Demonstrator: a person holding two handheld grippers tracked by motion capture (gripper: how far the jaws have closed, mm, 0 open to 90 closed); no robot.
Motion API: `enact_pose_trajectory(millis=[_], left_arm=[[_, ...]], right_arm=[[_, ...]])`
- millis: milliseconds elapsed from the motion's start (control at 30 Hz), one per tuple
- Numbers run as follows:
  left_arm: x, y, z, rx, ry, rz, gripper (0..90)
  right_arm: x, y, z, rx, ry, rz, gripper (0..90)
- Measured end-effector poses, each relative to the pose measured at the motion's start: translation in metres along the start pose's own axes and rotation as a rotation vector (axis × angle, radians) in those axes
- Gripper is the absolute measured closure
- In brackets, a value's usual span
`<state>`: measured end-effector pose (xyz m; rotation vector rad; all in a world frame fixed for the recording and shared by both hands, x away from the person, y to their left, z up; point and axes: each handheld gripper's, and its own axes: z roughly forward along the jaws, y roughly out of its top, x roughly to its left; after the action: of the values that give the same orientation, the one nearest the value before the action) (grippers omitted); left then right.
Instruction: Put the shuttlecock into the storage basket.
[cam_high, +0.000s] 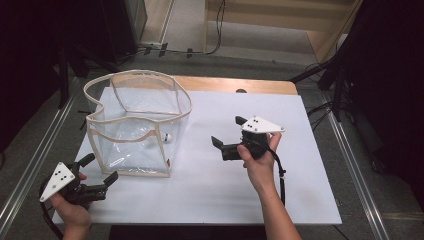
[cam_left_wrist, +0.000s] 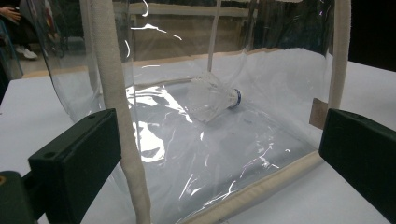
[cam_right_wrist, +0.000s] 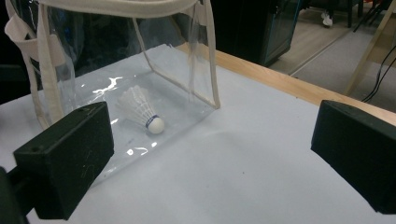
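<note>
Standing upright on the left half of the white table (cam_high: 300, 165) is a clear bag (cam_high: 137, 120) with cream trim, its mouth open to the top and its walls slack and wavy. The table's far edge shows a strip of bare wood.

The right gripper (cam_high: 226, 135) is held near the middle of the table, to the right of the bag and apart from it, jaws pointing left toward it and spread wide with nothing between them. In the right gripper view the bag (cam_right_wrist: 116, 70) stands ahead and to the left, past the left jaw.

The left gripper (cam_high: 98, 169) sits at the table's near left corner, just beside the bag's near wall, jaws wide and empty. In the left gripper view the bag (cam_left_wrist: 201, 149) lies close ahead, one cream seam rising just past the left jaw.

A shuttlecock (cam_right_wrist: 140, 109) lies on its side on the bag's floor, its white cork tip toward the right wall; it is also seen through the plastic from the left gripper (cam_left_wrist: 215, 95).
</note>
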<state>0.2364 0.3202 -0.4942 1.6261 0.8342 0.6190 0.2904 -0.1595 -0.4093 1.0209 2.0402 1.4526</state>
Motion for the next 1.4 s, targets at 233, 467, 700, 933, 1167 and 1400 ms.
enact_pose_trajectory(millis=[233, 467, 700, 933, 1167, 1400], left_arm=[[0.0, 0.0, 0.0, 0.0, 0.001, -0.001, 0.0], [0.0, 0.0, 0.0, 0.0, 0.002, -0.001, 0.0], [0.0, 0.0, 0.0, 0.001, 0.002, 0.0, 0.0], [0.0, 0.0, 0.0, 0.002, 0.003, 0.001, 0.0], [0.0, 0.0, 0.0, 0.001, 0.0, 0.003, 0.0], [-0.001, 0.0, 0.0, 0.001, 0.002, -0.001, 0.0]], right_arm=[[-0.005, -0.012, -0.005, 0.013, -0.007, -0.002, 0.0], [-0.012, -0.023, -0.012, 0.028, -0.025, 0.005, 0.0], [-0.019, -0.032, -0.019, 0.032, -0.043, 0.017, 0.0], [-0.023, -0.039, -0.025, 0.034, -0.05, 0.021, 0.0], [-0.028, -0.047, -0.034, 0.034, -0.065, 0.025, 0.0], [-0.035, -0.059, -0.043, 0.042, -0.08, 0.037, 0.0]])
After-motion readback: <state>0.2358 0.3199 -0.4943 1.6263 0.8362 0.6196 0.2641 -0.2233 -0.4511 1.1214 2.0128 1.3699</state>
